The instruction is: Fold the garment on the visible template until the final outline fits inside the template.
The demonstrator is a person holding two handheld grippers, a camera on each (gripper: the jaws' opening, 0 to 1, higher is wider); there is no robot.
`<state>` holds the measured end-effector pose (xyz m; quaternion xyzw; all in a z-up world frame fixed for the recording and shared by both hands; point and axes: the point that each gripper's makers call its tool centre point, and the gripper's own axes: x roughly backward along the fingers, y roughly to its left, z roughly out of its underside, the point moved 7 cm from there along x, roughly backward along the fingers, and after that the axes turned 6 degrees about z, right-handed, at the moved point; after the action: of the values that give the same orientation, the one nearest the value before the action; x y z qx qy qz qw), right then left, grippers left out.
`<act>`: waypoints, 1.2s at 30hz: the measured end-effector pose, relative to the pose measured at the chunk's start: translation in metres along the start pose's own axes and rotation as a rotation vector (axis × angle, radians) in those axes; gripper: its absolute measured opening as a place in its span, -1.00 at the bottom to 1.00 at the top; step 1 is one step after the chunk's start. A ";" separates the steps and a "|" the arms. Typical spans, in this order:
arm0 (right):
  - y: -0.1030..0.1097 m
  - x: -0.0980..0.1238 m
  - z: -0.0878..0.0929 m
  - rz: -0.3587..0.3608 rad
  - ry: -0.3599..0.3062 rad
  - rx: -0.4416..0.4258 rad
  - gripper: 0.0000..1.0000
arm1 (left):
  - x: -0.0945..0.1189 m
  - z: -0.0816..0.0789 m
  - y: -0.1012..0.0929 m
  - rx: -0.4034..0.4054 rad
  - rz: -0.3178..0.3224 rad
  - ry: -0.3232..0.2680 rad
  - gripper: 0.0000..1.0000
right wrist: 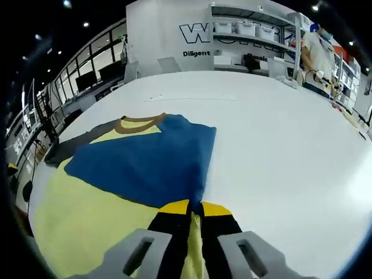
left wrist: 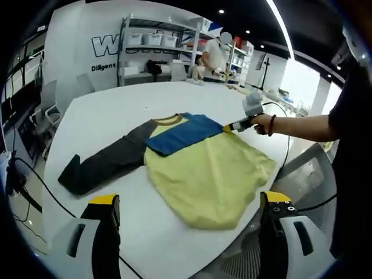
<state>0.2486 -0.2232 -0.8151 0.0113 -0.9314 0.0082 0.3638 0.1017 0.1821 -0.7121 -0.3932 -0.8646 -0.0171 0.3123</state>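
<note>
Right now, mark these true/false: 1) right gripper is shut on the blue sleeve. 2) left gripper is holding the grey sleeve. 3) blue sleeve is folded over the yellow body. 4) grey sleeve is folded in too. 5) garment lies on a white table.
1) True: the right gripper is shut on the blue sleeve.
2) False: the left gripper is open and holds nothing, apart from the grey sleeve.
3) True: the blue sleeve lies across the yellow body.
4) False: the grey sleeve stretches out flat, away from the body.
5) True: the garment lies on a white table.
</note>
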 end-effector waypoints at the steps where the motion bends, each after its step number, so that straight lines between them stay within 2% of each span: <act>1: -0.005 0.000 0.000 0.008 0.003 -0.001 -1.00 | -0.003 0.001 -0.001 0.002 0.006 0.006 0.98; 7: -0.027 0.002 0.000 0.042 0.006 -0.017 -1.00 | -0.012 0.000 -0.003 0.014 0.012 0.000 0.98; 15: -0.051 0.004 0.000 0.092 0.022 -0.037 -1.00 | -0.016 -0.001 0.006 0.038 -0.025 -0.012 0.98; 25: -0.077 0.003 -0.001 0.138 0.041 -0.048 -1.00 | -0.010 -0.007 0.026 0.050 -0.111 -0.037 0.98; 35: -0.093 0.002 0.001 0.166 0.047 -0.080 -1.00 | -0.006 -0.006 0.046 0.080 -0.173 -0.038 0.94; 36: -0.093 0.002 0.001 0.168 0.048 -0.079 -1.00 | -0.005 -0.006 0.050 0.092 -0.196 -0.043 0.94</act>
<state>0.2489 -0.3165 -0.8132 -0.0815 -0.9197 0.0021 0.3842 0.1422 0.2114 -0.7205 -0.2924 -0.9052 0.0007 0.3085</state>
